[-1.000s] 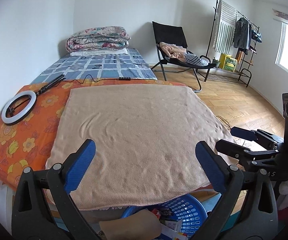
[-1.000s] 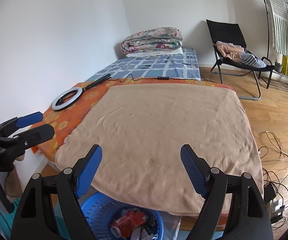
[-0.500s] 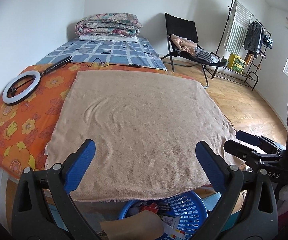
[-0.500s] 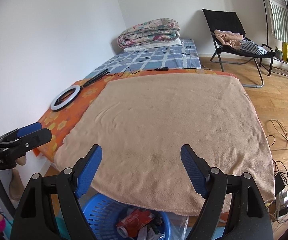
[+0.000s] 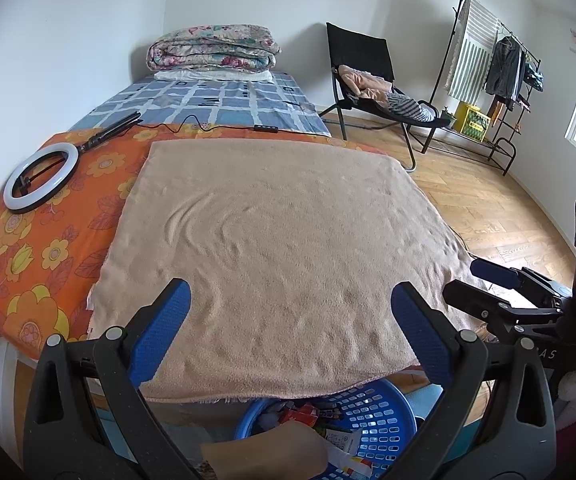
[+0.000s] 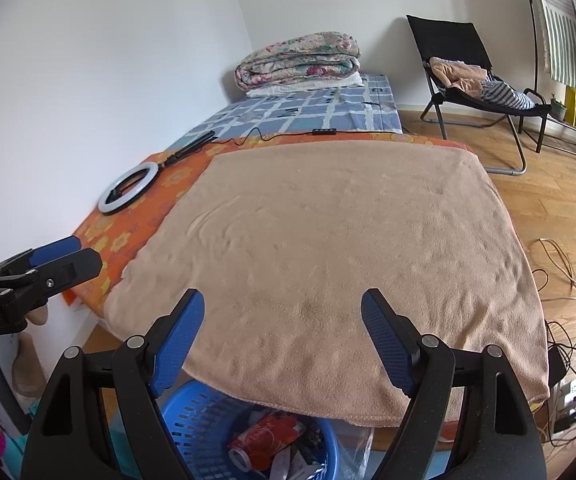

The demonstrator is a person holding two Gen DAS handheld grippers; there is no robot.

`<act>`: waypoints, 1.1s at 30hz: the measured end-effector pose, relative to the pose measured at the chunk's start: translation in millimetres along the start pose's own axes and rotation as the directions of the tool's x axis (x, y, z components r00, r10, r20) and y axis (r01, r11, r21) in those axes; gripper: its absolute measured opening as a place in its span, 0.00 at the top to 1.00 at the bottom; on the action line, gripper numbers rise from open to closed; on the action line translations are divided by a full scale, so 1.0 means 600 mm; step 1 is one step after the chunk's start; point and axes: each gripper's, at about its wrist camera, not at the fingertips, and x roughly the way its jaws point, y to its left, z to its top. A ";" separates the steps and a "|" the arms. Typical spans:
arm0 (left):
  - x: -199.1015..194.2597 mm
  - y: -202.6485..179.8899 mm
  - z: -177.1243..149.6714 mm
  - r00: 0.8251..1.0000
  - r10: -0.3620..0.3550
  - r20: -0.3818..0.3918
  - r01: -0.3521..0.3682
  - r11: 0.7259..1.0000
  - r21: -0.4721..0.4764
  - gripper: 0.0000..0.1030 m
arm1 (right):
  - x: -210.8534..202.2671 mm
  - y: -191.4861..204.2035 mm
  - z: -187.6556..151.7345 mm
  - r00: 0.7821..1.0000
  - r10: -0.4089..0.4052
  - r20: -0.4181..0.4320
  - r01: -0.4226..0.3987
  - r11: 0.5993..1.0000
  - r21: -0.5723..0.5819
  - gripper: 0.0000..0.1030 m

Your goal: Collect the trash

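A blue plastic basket (image 5: 371, 412) stands on the floor under the near edge of the bed and holds trash: a red can (image 6: 266, 438), wrappers and a brown paper piece (image 5: 264, 454). The basket also shows in the right wrist view (image 6: 196, 416). My left gripper (image 5: 288, 328) is open and empty, above the basket and the blanket's near edge. My right gripper (image 6: 282, 338) is open and empty too, to the right of the left one. Each gripper shows at the edge of the other's view.
A tan blanket (image 5: 280, 248) covers the bed's near half over an orange flowered sheet (image 5: 40, 240). A ring light (image 5: 40, 176) with its cable lies at the left. Folded quilts (image 5: 212, 50), a black chair (image 5: 367, 72) and a clothes rack (image 5: 487, 64) stand behind. Cables (image 6: 567, 320) lie on the floor at the right.
Both grippers have risen and tilted a little; the bed and room sit lower in view. Both stay open and empty.
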 end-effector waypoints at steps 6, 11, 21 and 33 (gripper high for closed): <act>0.000 -0.001 0.000 1.000 0.000 0.000 0.000 1.000 0.000 0.01 | 0.000 0.002 0.001 1.000 0.003 0.000 -0.003 1.000 -0.003 0.22; 0.000 -0.002 -0.001 1.000 0.001 0.002 -0.001 1.000 0.003 0.01 | 0.000 0.003 0.000 1.000 0.002 -0.001 -0.002 1.000 -0.002 0.22; 0.000 -0.003 -0.001 1.000 0.002 0.001 -0.002 1.000 0.002 0.01 | 0.001 0.003 -0.001 1.000 0.008 -0.005 -0.008 1.000 0.002 0.22; 0.000 -0.004 -0.001 1.000 0.003 0.001 -0.003 1.000 0.003 0.01 | 0.003 0.003 -0.003 1.000 0.013 -0.007 -0.012 1.000 0.010 0.21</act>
